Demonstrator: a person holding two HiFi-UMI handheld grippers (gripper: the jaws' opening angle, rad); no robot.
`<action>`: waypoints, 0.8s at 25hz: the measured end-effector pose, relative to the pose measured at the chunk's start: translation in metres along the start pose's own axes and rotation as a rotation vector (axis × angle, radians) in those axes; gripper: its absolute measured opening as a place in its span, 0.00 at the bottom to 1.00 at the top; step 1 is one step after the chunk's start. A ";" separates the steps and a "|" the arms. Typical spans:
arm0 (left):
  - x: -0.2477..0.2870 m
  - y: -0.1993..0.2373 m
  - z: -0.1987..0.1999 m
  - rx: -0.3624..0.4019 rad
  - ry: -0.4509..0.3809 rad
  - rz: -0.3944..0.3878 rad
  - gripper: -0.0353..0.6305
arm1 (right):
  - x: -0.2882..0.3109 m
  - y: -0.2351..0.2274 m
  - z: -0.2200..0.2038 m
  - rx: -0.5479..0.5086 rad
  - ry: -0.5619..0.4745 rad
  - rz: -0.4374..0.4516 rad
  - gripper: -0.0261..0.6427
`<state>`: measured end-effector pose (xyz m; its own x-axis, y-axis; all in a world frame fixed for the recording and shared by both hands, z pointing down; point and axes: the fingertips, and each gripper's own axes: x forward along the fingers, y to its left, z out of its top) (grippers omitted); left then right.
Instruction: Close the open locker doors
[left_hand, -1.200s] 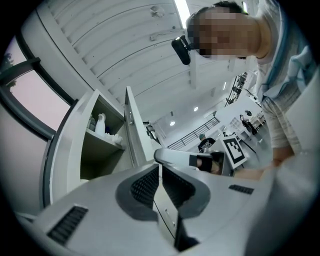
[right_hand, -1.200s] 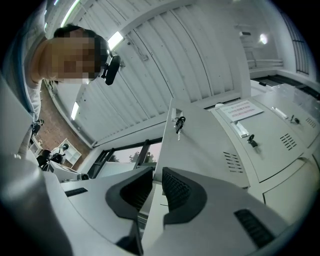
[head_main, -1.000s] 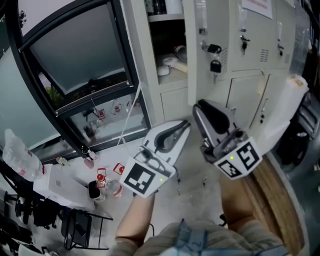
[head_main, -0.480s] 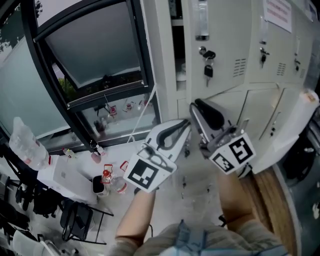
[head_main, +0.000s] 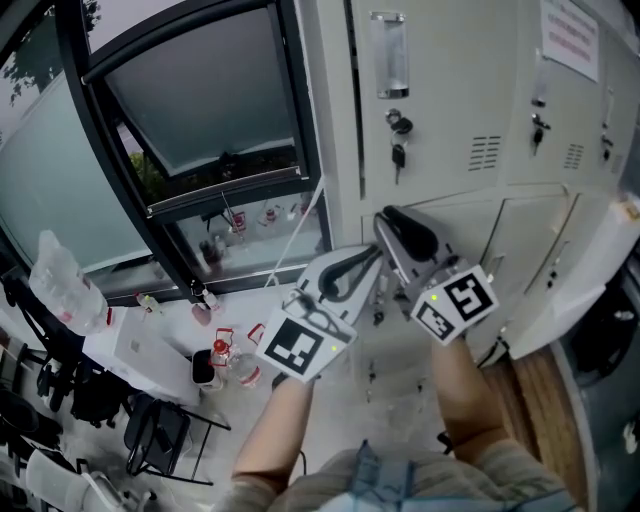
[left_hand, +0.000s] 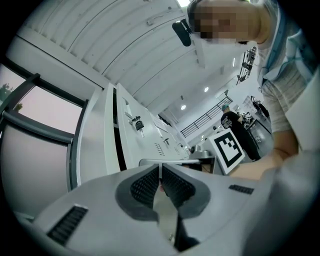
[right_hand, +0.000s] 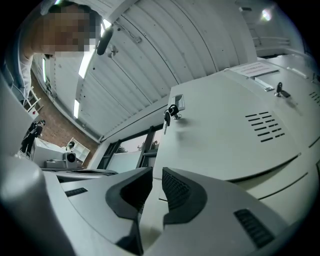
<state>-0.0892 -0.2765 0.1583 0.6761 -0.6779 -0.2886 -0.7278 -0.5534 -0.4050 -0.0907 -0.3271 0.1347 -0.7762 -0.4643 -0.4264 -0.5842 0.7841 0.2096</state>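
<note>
The upper locker door (head_main: 450, 90) with a key bunch (head_main: 397, 152) in its lock stands almost flush with the cabinet. In the left gripper view a dark slit remains along the edge of that door (left_hand: 131, 145). My right gripper (head_main: 385, 218) is below the keys and close to the door face (right_hand: 225, 130); a narrow gap shows between its pads and nothing is in it. My left gripper (head_main: 370, 258) hovers just beneath it, shut and empty. A white panel (head_main: 590, 270) at the lower right stands out from the cabinet like an open door.
A black-framed tilted window (head_main: 200, 100) fills the left. On the floor beneath it are small bottles (head_main: 225, 360), a plastic bag (head_main: 65, 280) and a black chair (head_main: 150, 440). A wooden board (head_main: 540, 400) lies at the lower right.
The upper locker door has swung from wide open, with shelves showing, to nearly flush. Both grippers moved up and toward the cabinet, the right one following the door.
</note>
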 end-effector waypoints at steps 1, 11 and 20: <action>0.001 0.001 0.000 0.003 0.005 0.002 0.06 | 0.002 -0.002 0.000 0.001 0.003 0.000 0.13; -0.001 0.005 -0.007 0.008 0.040 0.032 0.06 | 0.014 -0.009 -0.014 0.030 0.032 -0.003 0.13; -0.003 -0.002 -0.005 0.006 0.027 0.032 0.06 | 0.006 -0.004 -0.015 0.018 0.033 0.009 0.13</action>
<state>-0.0903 -0.2762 0.1636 0.6491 -0.7082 -0.2779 -0.7482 -0.5283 -0.4013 -0.0968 -0.3394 0.1449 -0.7891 -0.4701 -0.3954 -0.5729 0.7955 0.1974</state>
